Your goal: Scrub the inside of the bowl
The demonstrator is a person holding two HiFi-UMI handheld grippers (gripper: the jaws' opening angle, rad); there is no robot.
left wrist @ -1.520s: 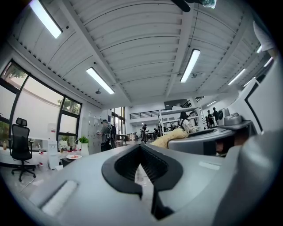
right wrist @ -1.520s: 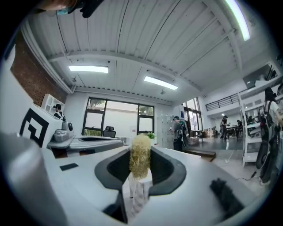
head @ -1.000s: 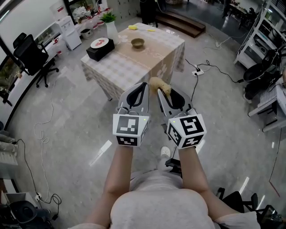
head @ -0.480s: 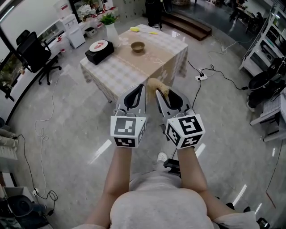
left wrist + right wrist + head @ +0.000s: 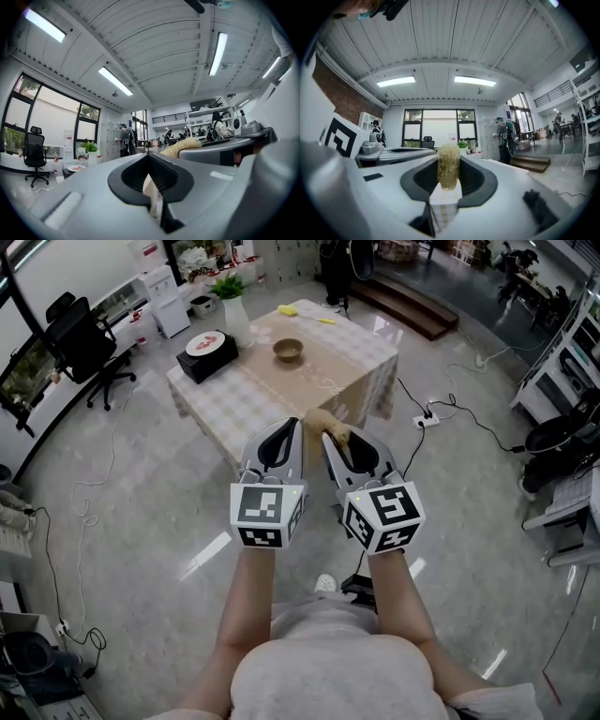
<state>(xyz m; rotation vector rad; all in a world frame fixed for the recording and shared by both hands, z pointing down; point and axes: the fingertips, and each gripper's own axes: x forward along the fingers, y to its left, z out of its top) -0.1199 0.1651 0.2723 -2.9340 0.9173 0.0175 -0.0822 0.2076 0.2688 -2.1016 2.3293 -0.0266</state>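
Observation:
A small brown bowl (image 5: 287,350) stands on the table (image 5: 253,395) with the checked cloth, well ahead of both grippers. My left gripper (image 5: 290,425) is held level over the floor, shut, with nothing between its jaws (image 5: 149,180). Close beside it, my right gripper (image 5: 330,434) is shut on a tan fibrous scrubber (image 5: 324,420), which sticks out past the tips. In the right gripper view the scrubber (image 5: 448,169) stands upright between the jaws. From the left gripper view the scrubber (image 5: 179,147) shows at the right.
On the table's left corner sits a black box with a white plate (image 5: 207,350), and behind it a plant in a white vase (image 5: 232,298). Yellow items (image 5: 287,308) lie at the far edge. An office chair (image 5: 81,341) stands left. Cables and a power strip (image 5: 427,416) lie on the floor at right.
The person has stepped toward the table, which sits lower in the head view. Both grippers have kept side by side, the right still shut on the scrubber.

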